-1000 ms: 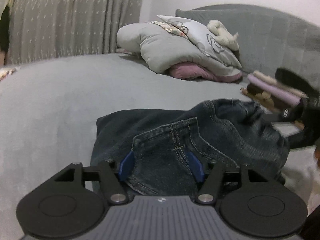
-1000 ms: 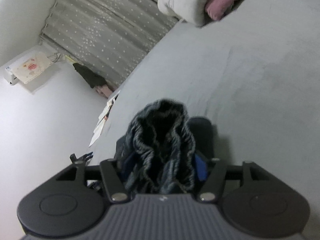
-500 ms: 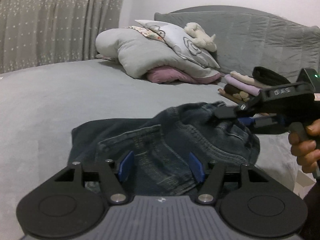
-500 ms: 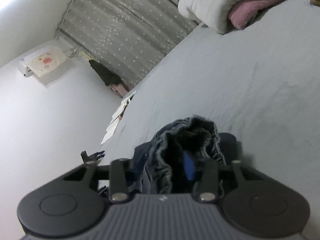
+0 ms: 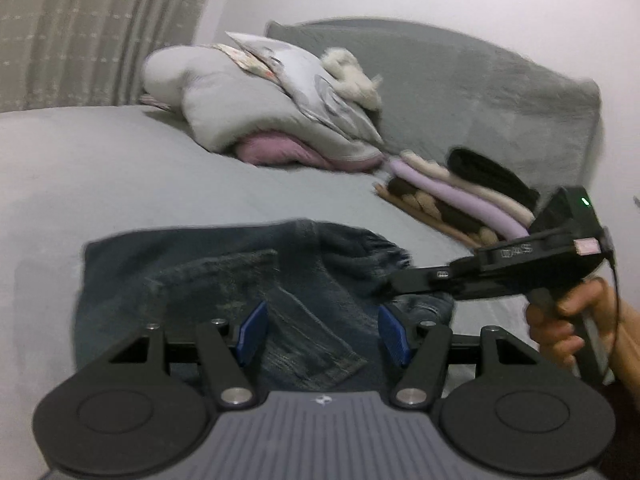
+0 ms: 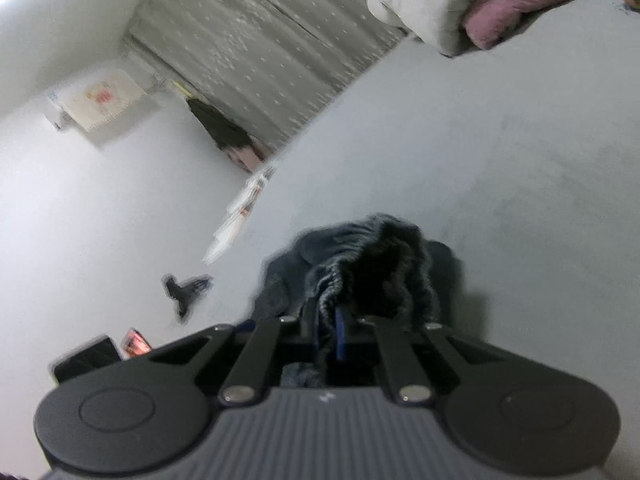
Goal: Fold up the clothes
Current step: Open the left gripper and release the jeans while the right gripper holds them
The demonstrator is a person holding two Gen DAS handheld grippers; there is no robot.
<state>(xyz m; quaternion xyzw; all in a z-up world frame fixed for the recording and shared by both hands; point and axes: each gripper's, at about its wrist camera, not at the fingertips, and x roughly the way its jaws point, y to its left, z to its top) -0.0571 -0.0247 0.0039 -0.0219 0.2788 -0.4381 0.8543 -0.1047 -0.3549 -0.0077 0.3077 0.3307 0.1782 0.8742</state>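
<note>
While two grippers work, one pair of jeans (image 5: 224,280) lies bunched.

Black gripper (image 5: 322,334), blue pads (image 5: 252,332), silver screws, ribbed grey housing.

Left gripper (image 5: 322,330) tilted downward, blue pads (image 5: 252,332) held well apart with denim lying between them, not pressed. Right gripper (image 6: 332,330) also angled down, rolled to one side, jaws drawn almost together and pinching a bunched fold of fabric. In the left wrist view, right gripper (image 5: 390,288) reached in from the right edge, its handle wrapped by a bare hand (image 5: 564,326), fingers (image 5: 548,320) curled round the grip.
</note>
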